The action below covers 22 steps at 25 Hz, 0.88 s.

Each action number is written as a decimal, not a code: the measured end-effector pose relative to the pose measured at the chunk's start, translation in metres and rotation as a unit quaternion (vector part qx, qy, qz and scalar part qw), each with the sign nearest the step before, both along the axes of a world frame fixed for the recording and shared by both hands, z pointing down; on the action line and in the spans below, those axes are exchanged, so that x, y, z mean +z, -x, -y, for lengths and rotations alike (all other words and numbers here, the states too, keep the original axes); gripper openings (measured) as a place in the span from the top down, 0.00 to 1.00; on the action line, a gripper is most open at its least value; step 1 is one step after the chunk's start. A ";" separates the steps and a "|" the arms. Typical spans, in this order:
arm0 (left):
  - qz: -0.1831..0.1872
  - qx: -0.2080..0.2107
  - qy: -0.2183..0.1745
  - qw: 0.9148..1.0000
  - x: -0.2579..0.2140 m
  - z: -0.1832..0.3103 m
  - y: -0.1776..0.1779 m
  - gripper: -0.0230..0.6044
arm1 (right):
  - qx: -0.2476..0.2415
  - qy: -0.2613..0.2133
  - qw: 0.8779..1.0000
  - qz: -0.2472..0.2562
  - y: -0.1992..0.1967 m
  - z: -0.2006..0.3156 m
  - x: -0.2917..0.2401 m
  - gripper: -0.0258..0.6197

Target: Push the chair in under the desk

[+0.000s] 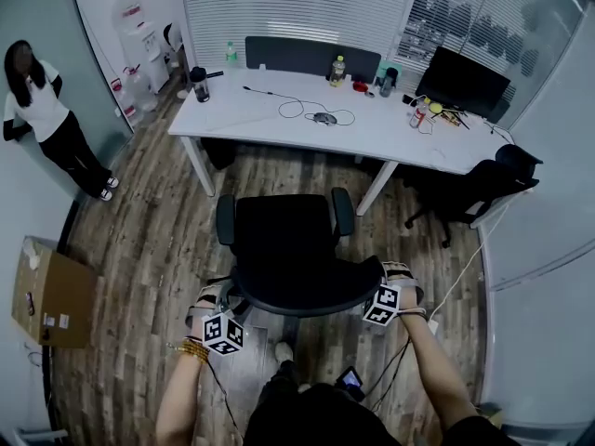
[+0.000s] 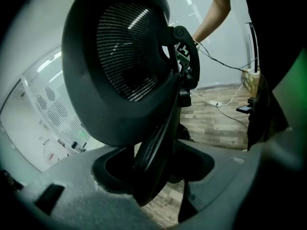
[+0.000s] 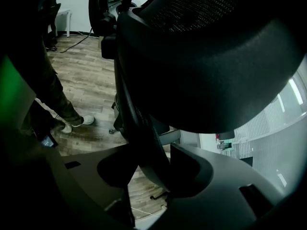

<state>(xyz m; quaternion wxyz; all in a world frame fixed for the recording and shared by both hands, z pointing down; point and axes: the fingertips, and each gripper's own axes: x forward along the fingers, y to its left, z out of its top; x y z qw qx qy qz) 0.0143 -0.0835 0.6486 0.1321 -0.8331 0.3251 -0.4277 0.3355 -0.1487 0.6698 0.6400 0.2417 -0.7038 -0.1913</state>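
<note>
Wood-plank floor [image 1: 139,230] beneath white desk [image 1: 251,119], black chair [image 1: 284,240]

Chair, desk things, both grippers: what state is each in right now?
Chair: pulled out, facing the desk, not under it.
Left gripper: shut on the chair's backrest edge.
Right gripper: shut on the backrest's other edge.
Monitor: screen dark.

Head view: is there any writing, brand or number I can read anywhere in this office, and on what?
No text here can be read.
On the cardboard box: two small labels, too small to read.
On the water dispenser: red stickers, blurred.
On the bottle on the desk: label too small.
On the left cube and right cube behind the chair: square marker patterns, no letters.
</note>
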 end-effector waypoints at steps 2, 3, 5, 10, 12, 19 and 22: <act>-0.001 0.003 -0.001 1.000 -0.001 0.010 0.005 0.54 | 0.005 0.001 1.000 -0.003 0.003 0.009 0.000 0.64; -0.001 0.005 -0.003 1.000 -0.002 0.016 0.006 0.54 | 0.007 0.002 1.000 -0.004 0.005 0.013 -0.001 0.64; -0.002 0.008 -0.006 1.000 -0.003 0.028 0.008 0.54 | 0.011 0.002 1.000 -0.005 0.006 0.023 -0.002 0.64; -0.002 0.014 -0.002 1.000 -0.004 0.055 0.008 0.54 | 0.016 0.003 1.000 -0.007 0.006 0.046 -0.003 0.64; -0.001 0.014 -0.001 1.000 -0.005 0.065 0.009 0.54 | 0.015 0.000 1.000 -0.006 0.007 0.055 -0.004 0.64; 0.001 0.010 0.008 1.000 -0.004 0.109 0.011 0.53 | 0.010 -0.003 1.000 0.017 0.017 0.093 -0.005 0.64; 0.001 0.008 0.019 1.000 -0.003 0.126 0.012 0.53 | 0.006 -0.004 1.000 0.017 0.017 0.110 -0.006 0.64</act>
